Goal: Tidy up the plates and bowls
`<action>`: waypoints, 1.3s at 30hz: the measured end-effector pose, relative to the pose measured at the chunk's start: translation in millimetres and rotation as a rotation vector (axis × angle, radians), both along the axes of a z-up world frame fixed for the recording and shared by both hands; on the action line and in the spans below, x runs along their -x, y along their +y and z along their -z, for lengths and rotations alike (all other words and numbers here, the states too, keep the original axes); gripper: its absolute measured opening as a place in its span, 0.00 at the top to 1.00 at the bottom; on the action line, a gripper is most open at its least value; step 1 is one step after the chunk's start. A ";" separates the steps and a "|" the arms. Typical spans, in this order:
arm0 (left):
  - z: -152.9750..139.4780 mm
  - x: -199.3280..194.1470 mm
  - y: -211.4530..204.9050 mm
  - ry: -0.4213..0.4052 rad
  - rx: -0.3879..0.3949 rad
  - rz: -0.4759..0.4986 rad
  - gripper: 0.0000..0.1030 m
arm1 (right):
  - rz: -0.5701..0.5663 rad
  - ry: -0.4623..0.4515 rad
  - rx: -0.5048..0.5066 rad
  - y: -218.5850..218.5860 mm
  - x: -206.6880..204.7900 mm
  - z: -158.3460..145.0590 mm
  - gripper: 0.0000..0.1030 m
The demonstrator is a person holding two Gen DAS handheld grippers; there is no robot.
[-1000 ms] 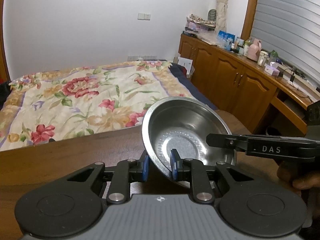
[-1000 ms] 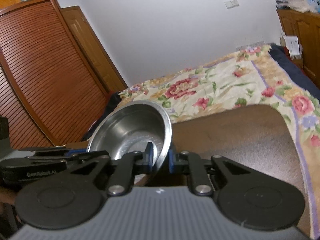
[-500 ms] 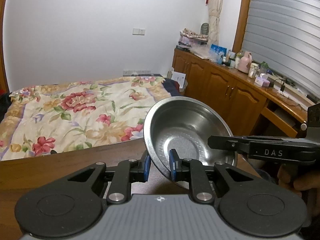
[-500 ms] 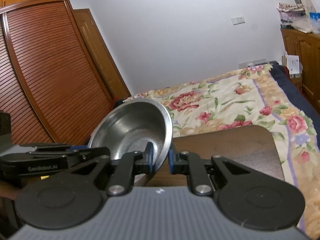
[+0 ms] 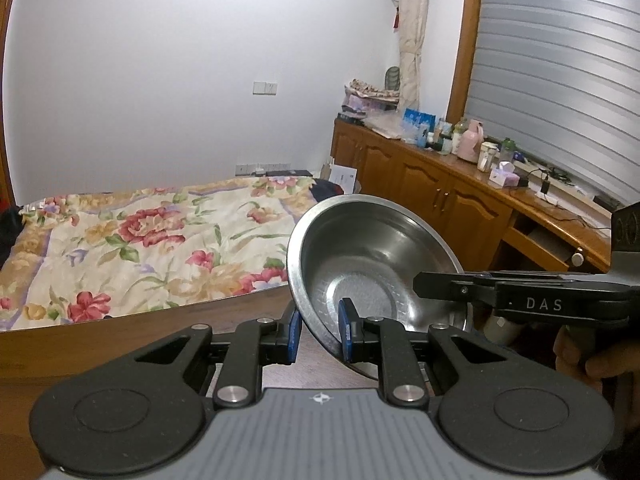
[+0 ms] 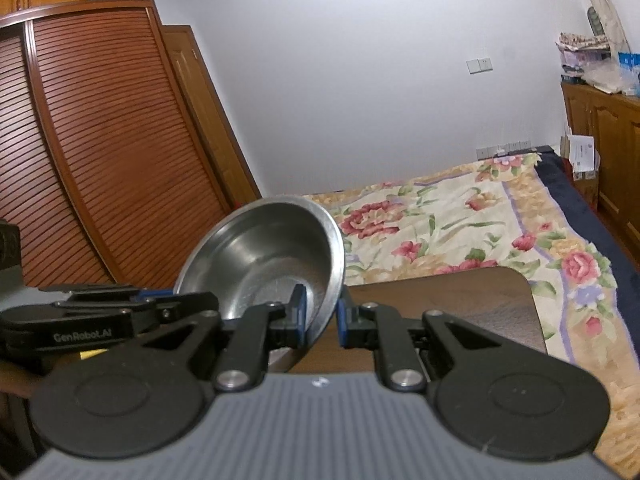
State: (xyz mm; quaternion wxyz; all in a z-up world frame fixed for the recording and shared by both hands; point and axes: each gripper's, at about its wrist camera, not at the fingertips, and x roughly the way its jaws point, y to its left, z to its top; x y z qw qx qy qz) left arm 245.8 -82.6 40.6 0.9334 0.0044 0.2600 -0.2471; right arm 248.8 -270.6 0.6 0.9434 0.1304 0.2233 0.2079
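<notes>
Both hand-held grippers: left (image 5: pixel 319 330), right (image 6: pixel 319 317), clamped on steel bowl (image 5: pixel 368 256) rims; bowl underside hidden.

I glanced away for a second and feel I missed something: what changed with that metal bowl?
Both grippers, left and right, have lifted the steel bowl higher: the wooden table and flowered bed sit lower in view, with more wall showing. Each gripper still pinches the bowl's rim on opposite sides, and the tilt is unchanged.
</notes>
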 end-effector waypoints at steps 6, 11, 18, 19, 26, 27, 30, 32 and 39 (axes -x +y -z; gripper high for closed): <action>-4.1 20.0 7.0 -0.010 -0.005 0.003 0.79 | -0.009 -0.010 0.010 2.6 16.1 -1.8 0.84; -0.4 37.9 10.3 -0.005 -0.007 0.005 0.79 | -0.011 0.004 0.019 5.4 26.3 2.2 0.84; 4.1 56.6 14.9 0.008 -0.005 0.009 0.79 | -0.017 0.020 0.012 8.8 45.1 9.1 0.83; 6.3 59.6 14.8 0.011 -0.007 0.010 0.79 | -0.017 0.023 0.011 9.2 47.3 10.3 0.83; 21.7 78.5 18.6 0.041 -0.005 0.022 0.79 | -0.019 0.048 0.015 13.8 64.9 23.7 0.83; 24.2 80.6 19.1 0.046 -0.007 0.024 0.79 | -0.021 0.053 0.015 14.7 67.3 25.6 0.83; 30.2 85.7 21.8 0.060 -0.007 0.024 0.79 | -0.025 0.065 0.017 16.2 71.9 31.5 0.83; 33.2 89.9 22.2 0.066 -0.006 0.026 0.79 | -0.028 0.074 0.015 16.7 74.5 35.7 0.83; 46.7 104.1 21.4 0.083 -0.032 0.039 0.78 | -0.028 0.089 0.039 20.0 87.2 42.9 0.83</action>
